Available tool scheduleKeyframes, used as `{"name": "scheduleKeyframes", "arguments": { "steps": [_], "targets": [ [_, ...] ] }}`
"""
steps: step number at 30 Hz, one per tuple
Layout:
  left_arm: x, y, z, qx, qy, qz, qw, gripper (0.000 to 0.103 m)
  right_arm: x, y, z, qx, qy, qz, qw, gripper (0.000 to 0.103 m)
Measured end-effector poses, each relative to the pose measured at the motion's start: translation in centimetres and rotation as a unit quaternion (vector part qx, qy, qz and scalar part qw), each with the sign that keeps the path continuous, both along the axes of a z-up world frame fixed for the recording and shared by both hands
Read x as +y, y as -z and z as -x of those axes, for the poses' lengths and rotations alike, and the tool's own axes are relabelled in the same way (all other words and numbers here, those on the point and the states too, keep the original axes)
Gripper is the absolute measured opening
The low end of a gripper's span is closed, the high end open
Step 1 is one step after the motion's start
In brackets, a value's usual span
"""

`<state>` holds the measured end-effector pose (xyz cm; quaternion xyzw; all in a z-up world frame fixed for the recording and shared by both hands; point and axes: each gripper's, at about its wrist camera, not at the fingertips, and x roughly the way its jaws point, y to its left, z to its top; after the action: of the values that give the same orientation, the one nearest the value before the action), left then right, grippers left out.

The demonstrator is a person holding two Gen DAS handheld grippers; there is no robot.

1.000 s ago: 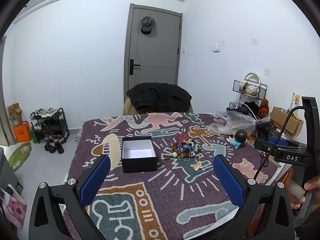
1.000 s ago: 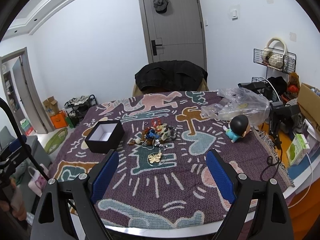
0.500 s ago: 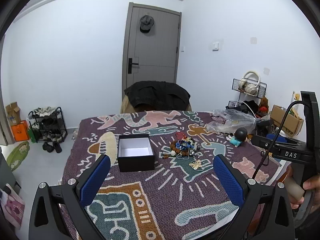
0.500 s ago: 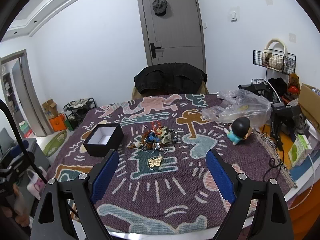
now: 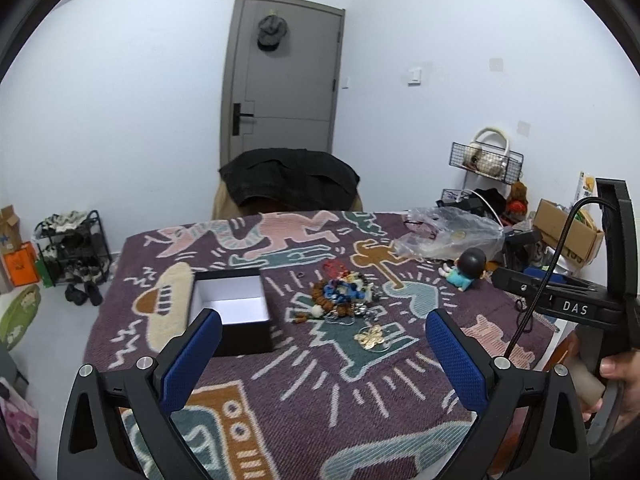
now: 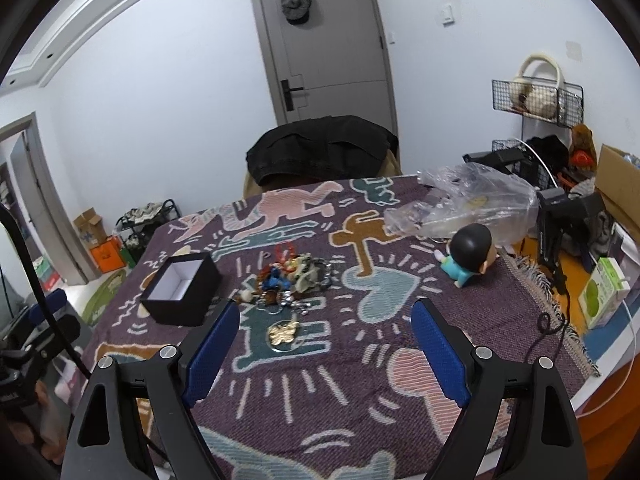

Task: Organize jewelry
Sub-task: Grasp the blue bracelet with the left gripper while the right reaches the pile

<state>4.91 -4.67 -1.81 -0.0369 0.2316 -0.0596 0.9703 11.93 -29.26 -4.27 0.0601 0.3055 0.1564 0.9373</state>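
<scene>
Approach step: both claws, left point(image 5: 320, 356) and right point(image 6: 326, 344), wide and empty above tabletop point(image 5: 400, 392). Next, judged: pinch gold flower point(image 6: 283, 331) at pile's point(image 6: 294, 274) 6 o'clock, carry to box point(image 6: 180, 290) at 9.

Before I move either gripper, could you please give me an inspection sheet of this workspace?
Surface: patterned blanket covers the table.
Job's things: open black box, white inside, nothing seen in it; jewelry pile beside it; gold flower piece lies apart, nearer the grippers.
Clutter: doll lying down; clear plastic bag.
Grippers: left gripper and right gripper both open, above the blanket, holding nothing.
Cables: black cable at the table's right edge; a black cable runs along the right gripper's frame.
Surroundings: chair with a dark jacket, grey door, shoe rack, wire rack.
</scene>
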Motion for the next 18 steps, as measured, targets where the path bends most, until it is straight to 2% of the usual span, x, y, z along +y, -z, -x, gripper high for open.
{"name": "scheduleKeyframes", "arguments": {
  "steps": [3,8,18],
  "targets": [
    [-0.6,0.4,-1.6,0.006,0.013,0.000,0.9999,0.099,-0.5,0.8,-1.0,0.013,0.006,-0.001,1.000,0.082],
    [-1.5,1.5,-4.5,0.025,0.034,0.010,0.9990,0.087,-1.1,2.5,-2.8,0.043,0.008,-0.008,0.999,0.072],
    [-3.8,4.4,-10.8,0.078,0.067,0.010,0.9947,0.077,-2.0,5.8,-5.9,0.084,0.023,-0.025,0.996,0.071]
  ]
}}
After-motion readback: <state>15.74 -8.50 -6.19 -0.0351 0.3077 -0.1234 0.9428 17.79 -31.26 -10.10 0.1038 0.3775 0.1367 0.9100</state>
